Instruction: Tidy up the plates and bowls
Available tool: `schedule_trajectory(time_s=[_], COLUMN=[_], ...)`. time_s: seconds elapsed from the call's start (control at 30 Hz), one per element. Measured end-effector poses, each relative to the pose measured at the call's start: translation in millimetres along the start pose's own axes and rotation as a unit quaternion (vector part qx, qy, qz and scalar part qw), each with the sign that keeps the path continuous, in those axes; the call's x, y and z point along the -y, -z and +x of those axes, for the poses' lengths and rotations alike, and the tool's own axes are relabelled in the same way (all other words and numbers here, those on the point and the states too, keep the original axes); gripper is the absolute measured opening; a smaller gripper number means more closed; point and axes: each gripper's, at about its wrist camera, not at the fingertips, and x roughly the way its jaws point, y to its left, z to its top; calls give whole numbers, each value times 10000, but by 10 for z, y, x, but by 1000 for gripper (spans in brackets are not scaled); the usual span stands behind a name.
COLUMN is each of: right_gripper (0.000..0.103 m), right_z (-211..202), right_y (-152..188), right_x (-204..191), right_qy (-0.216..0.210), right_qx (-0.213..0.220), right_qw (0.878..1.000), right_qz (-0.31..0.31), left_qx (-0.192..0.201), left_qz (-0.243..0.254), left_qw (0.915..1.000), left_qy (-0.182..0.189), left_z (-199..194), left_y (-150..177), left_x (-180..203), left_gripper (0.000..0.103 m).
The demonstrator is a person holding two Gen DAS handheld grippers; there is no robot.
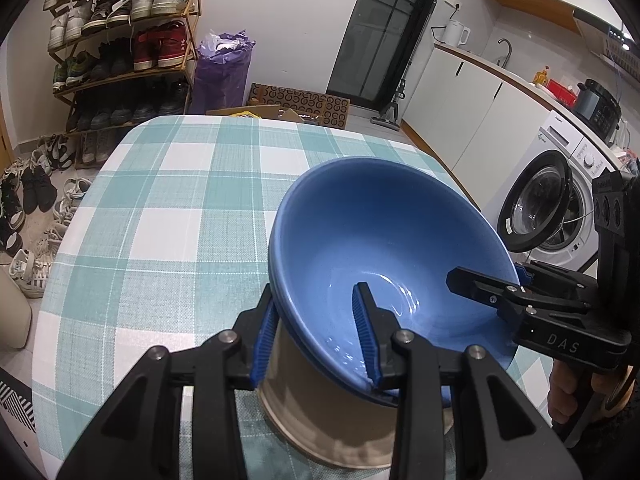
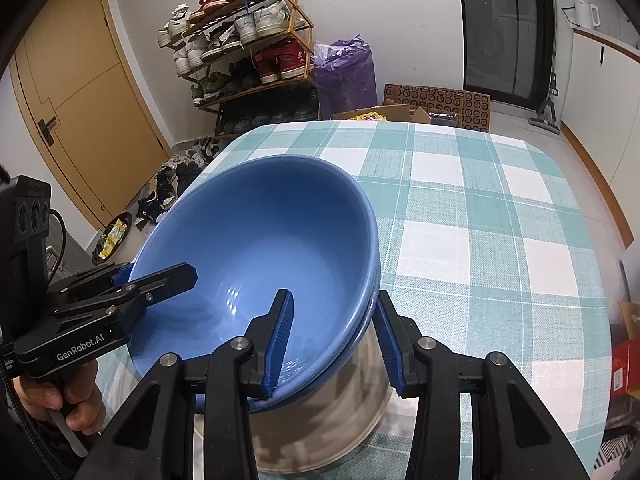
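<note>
Two nested blue bowls [image 1: 360, 220] [image 2: 260, 220] sit tilted on a pale, metal-looking vessel [image 1: 320, 412] [image 2: 332, 408] on the checked tablecloth [image 1: 180, 200] [image 2: 480, 220]. My left gripper [image 1: 316, 292] straddles the near-left rim, with one pad inside the bowl and one outside, pressing on the wall. My right gripper [image 2: 334, 294] clamps the opposite rim in the same way. Each wrist view also shows the other gripper: the right gripper [image 1: 488, 276] on the far rim and the left gripper [image 2: 156, 272] on the left rim. What is under the vessel is hidden.
Past the table's far edge stand a shoe rack [image 1: 120, 40], a purple bag [image 1: 222, 72] and cardboard boxes [image 1: 300, 104]. A washing machine [image 1: 560, 200] with its door open is at the right. A wooden door [image 2: 88, 100] and loose shoes [image 2: 168, 188] are on the left.
</note>
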Motion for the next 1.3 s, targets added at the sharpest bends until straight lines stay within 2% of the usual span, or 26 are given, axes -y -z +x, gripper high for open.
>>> schedule_trajectory(time_s=[0.1, 0.17, 0.23, 0.27, 0.33, 0.47, 0.53, 0.6, 0.7, 0.73, 0.8, 1.03, 1.3], right_gripper=[43, 48, 53, 55, 65, 77, 88, 91, 96, 101, 102, 102, 102], right_z=[0, 0, -19, -36, -75, -185, -252, -325, -414, -439, -499, -716, -881], right_y=[-5, -11, -14, -15, -9, 3, 12, 31, 75, 95, 139, 348, 643], right_x=[0, 5, -3, -8, 0, 39, 71, 105, 130, 127, 118, 66, -12], right_qy=[-10, -71, -89, -78, -70, -74, -58, -68, -44, -27, -3, -61, -200], right_qx=[-3, -6, 20, 46, 109, 234, 321, 435, 553, 588, 711, 1235, 1614], right_qw=[10000, 10000, 9999, 9999, 9998, 9995, 9994, 9989, 9983, 9981, 9972, 9916, 9848], right_qz=[-4, -29, -90, -130, -161, -176, -152, -131, -150, -166, -209, -386, -605], left_qx=[0, -10, -61, -70, -30, 26, 69, 161, 346, 393, 539, 990, 1388], left_qz=[32, 43, 63, 65, 62, 89, 100, 134, 233, 301, 445, 777, 583], left_qw=[10000, 10000, 10000, 10000, 10000, 9999, 9998, 9995, 9986, 9980, 9960, 9876, 9832], left_qy=[-28, -29, -16, -7, 30, -79, -138, -228, -334, -394, -565, -940, -1033], left_z=[3, 2, 5, -1, -43, -140, -194, -262, -380, -414, -482, -672, -828], left_y=[7, 7, 9, 11, 19, 26, 32, 45, 74, 85, 124, 284, 528], left_x=[-1, 1, 1, -3, -13, -29, -32, -28, 3, 20, 61, 141, 62], left_gripper=[36, 39, 46, 54, 57, 60, 63, 81, 93, 95, 102, 103, 103])
